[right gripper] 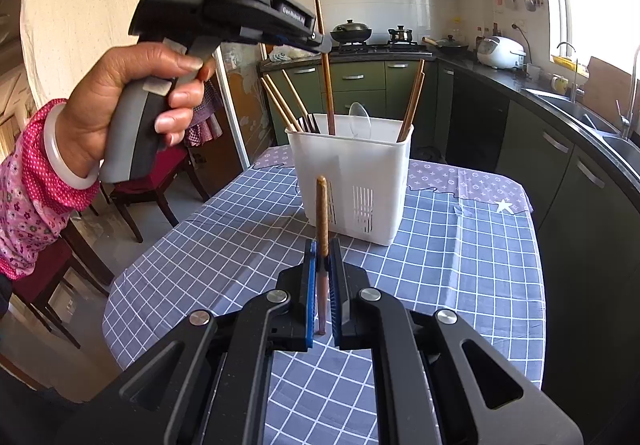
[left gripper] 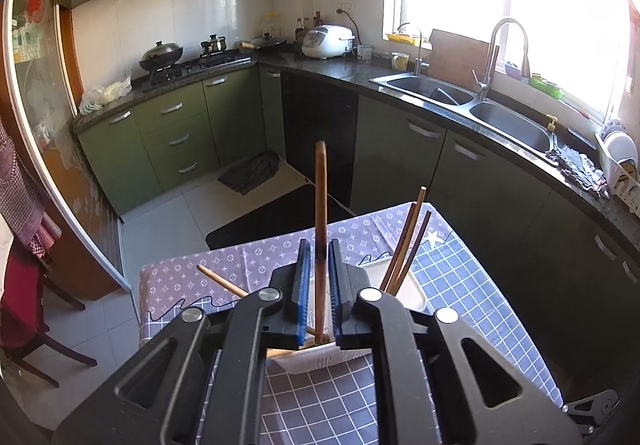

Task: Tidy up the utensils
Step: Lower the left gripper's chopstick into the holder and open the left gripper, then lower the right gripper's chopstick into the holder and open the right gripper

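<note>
A white slotted utensil holder [right gripper: 352, 181] stands on the checked tablecloth [right gripper: 460, 269]. It holds several brown chopsticks [right gripper: 412, 105] and a clear spoon [right gripper: 359, 120]. My left gripper [right gripper: 320, 41] is above the holder, shut on a long brown chopstick [right gripper: 325, 61] whose lower end is inside it. In the left wrist view that gripper [left gripper: 319, 251] pinches the chopstick [left gripper: 320, 205] over the holder [left gripper: 400, 281]. My right gripper [right gripper: 322, 251] is shut on another brown chopstick [right gripper: 322, 213], held upright in front of the holder.
The table edge [right gripper: 132, 265] drops off at left, with dark wooden chairs [right gripper: 152, 181] beside it. Green cabinets [left gripper: 176, 125], a stove [left gripper: 184, 65] with pots and a double sink [left gripper: 472, 101] line the far walls.
</note>
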A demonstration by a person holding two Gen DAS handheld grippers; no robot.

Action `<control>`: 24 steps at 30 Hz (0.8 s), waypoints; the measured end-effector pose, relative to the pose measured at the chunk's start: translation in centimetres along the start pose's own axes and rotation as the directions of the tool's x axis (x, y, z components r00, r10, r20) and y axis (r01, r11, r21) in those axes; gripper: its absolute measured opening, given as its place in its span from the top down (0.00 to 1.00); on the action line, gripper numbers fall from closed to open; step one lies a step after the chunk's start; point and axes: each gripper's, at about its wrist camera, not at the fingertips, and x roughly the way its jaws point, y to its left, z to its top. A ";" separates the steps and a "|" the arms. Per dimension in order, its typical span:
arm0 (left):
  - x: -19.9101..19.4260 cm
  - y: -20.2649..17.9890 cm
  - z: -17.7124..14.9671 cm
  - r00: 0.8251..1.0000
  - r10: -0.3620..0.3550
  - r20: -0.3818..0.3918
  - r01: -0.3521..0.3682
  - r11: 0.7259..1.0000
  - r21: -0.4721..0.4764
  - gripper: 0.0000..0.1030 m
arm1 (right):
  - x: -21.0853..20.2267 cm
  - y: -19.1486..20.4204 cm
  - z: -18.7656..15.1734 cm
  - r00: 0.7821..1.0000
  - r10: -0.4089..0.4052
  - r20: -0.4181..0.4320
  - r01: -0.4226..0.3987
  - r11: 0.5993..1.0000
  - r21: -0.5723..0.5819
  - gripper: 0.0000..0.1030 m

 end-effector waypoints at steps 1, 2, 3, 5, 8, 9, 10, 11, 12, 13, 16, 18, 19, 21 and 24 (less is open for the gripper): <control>0.0 0.1 -0.2 1.000 -0.006 -0.002 0.006 1.000 -0.003 0.79 | 0.0 0.0 0.1 1.000 0.001 0.001 -0.001 1.000 0.002 0.93; -0.3 0.2 -0.3 1.000 -0.007 0.005 0.007 1.000 -0.006 0.72 | 0.0 -0.1 0.2 1.000 0.001 0.002 -0.001 1.000 0.004 0.93; -0.9 0.3 -0.3 1.000 -0.012 0.021 0.012 1.000 -0.009 0.68 | -0.1 -0.1 0.3 1.000 0.002 0.004 -0.002 1.000 0.006 0.93; -2.3 0.4 -0.6 0.998 -0.019 0.054 0.019 1.000 -0.005 0.55 | -0.3 -0.3 0.7 1.000 0.009 0.011 -0.009 1.000 0.013 0.93; -5.8 0.8 -1.6 0.992 -0.029 0.124 0.031 0.999 -0.009 0.49 | -0.8 -0.7 1.9 1.000 0.016 0.026 -0.017 1.000 0.020 0.93; -7.0 1.0 -2.2 0.988 -0.029 0.151 0.030 1.000 -0.009 0.48 | -0.9 -0.8 2.4 0.999 0.020 0.030 -0.021 1.000 0.020 0.93; -8.4 1.1 -3.1 0.983 -0.026 0.184 0.028 1.000 -0.007 0.42 | -1.1 -0.8 3.0 0.999 0.024 0.035 -0.025 1.000 0.019 0.93; -9.6 1.2 -4.1 0.978 -0.022 0.209 0.023 1.000 -0.003 0.35 | -1.3 -0.9 3.7 0.999 0.028 0.043 -0.029 0.999 0.021 0.93; -10.8 1.1 -5.3 0.973 -0.013 0.232 0.013 1.000 0.002 0.31 | -1.4 -1.1 4.5 0.998 0.032 0.053 -0.033 0.999 0.024 0.93; -11.7 1.3 -6.3 0.968 -0.004 0.250 0.003 1.000 0.006 0.26 | -1.6 -1.3 5.4 0.997 0.035 0.064 -0.037 0.999 0.028 0.93; -14.3 1.9 -10.2 0.954 0.039 0.299 -0.039 0.999 -0.005 0.13 | -1.9 -2.0 8.4 0.994 0.040 0.102 -0.045 0.998 0.048 0.93; -15.4 2.5 -12.6 0.948 0.059 0.313 -0.051 0.998 -0.031 0.06 | -2.1 -2.6 10.5 0.990 0.054 0.130 -0.064 0.996 0.070 0.93; -15.7 2.8 -13.6 0.948 0.069 0.310 -0.056 0.997 -0.053 0.06 | -2.1 -2.9 11.6 0.988 0.058 0.144 -0.070 0.994 0.082 0.93; -16.0 3.7 -15.4 0.953 0.072 0.296 -0.046 0.995 -0.092 0.06 | -2.2 -3.4 13.7 0.984 0.047 0.170 -0.064 0.993 0.099 0.93; -16.1 4.7 -17.9 0.961 0.091 0.262 -0.053 0.987 -0.149 0.06 | -2.5 -3.8 16.6 0.975 0.021 0.219 -0.048 0.992 0.117 0.93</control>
